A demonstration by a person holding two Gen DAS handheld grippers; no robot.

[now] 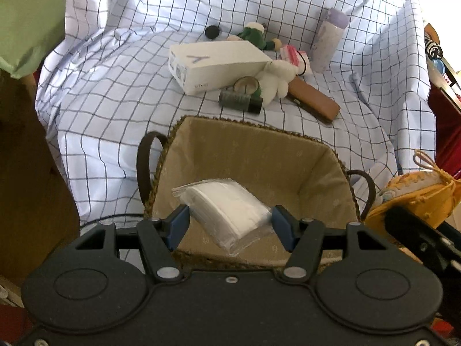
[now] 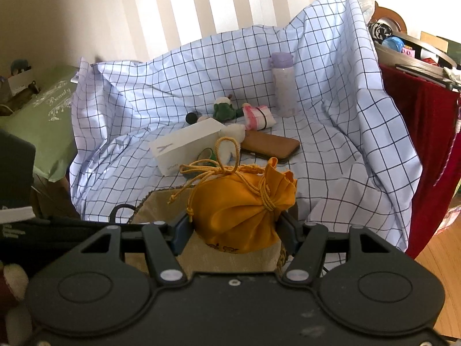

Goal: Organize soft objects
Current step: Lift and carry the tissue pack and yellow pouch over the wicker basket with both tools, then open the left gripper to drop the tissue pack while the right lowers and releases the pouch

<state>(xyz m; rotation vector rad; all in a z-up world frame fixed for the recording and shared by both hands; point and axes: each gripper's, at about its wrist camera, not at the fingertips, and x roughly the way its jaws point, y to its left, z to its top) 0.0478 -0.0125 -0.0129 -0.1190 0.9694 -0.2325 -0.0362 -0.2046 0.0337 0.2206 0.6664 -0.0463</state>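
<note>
A woven basket [image 1: 325, 147] with a tan lining stands on the checked cloth. My left gripper [image 1: 230, 223] is open above it, its jaws to either side of a clear packet of white tissues [image 1: 227, 210] that lies in the basket. My right gripper [image 2: 234, 227] is shut on a yellow drawstring pouch [image 2: 242, 201] and holds it over the basket's right rim [image 2: 161, 201]; the pouch also shows in the left wrist view [image 1: 415, 196]. A white plush toy [image 1: 276, 77], a green plush figure [image 1: 253, 34] and a pink-and-white soft roll [image 2: 256, 116] lie further back.
On the cloth [image 1: 115, 86] lie a white box [image 1: 213, 66], a brown case [image 1: 314, 101], a dark cylinder [image 1: 239, 101], a tape roll [image 1: 246, 83], a black ball [image 1: 212, 31] and a purple bottle [image 2: 283, 83]. A green pillow [image 2: 49, 127] lies left; red cloth [image 2: 426, 144] hangs right.
</note>
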